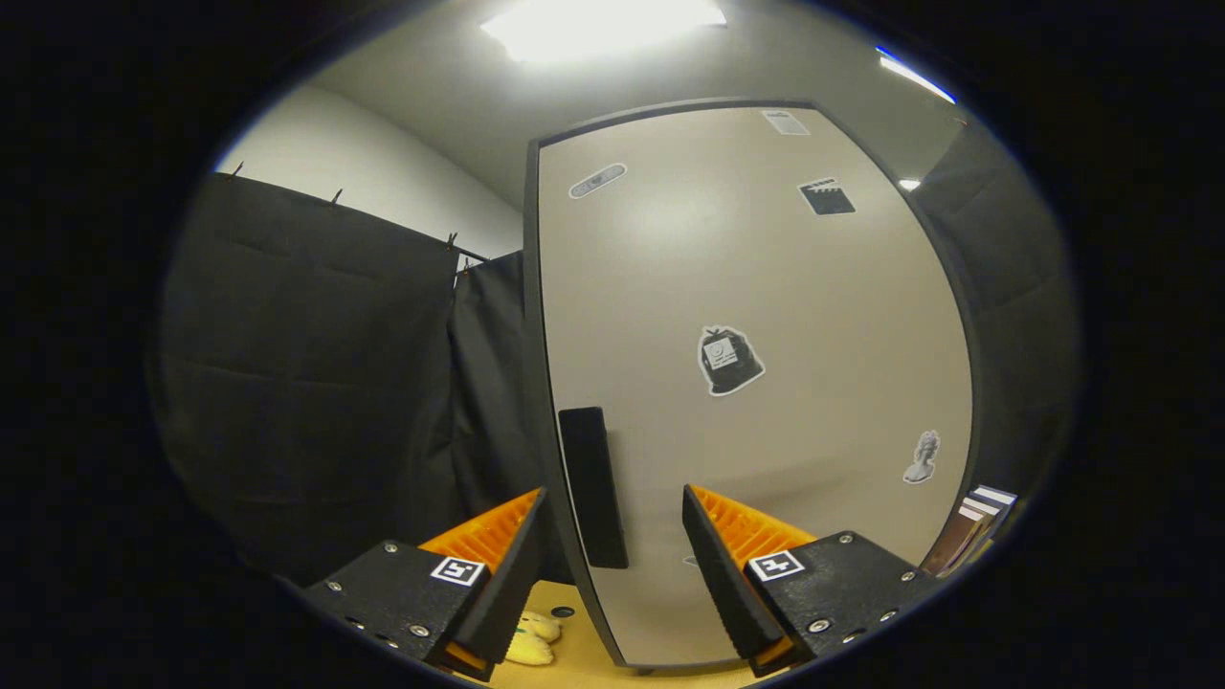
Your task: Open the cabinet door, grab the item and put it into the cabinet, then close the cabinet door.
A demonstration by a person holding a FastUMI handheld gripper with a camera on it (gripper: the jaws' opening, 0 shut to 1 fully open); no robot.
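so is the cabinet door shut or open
Shut, it seems: the beige stickered cabinet door sits flush in its dark frame, its black handle between the gripper's open jaws, untouched.

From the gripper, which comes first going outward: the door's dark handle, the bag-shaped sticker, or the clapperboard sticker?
In the gripper view, with the gripper open:
1. Handle, between the fingers, at the door's edge.
2. Bag sticker, mid-door, beyond the fingers.
3. Clapperboard sticker, near the door's top.
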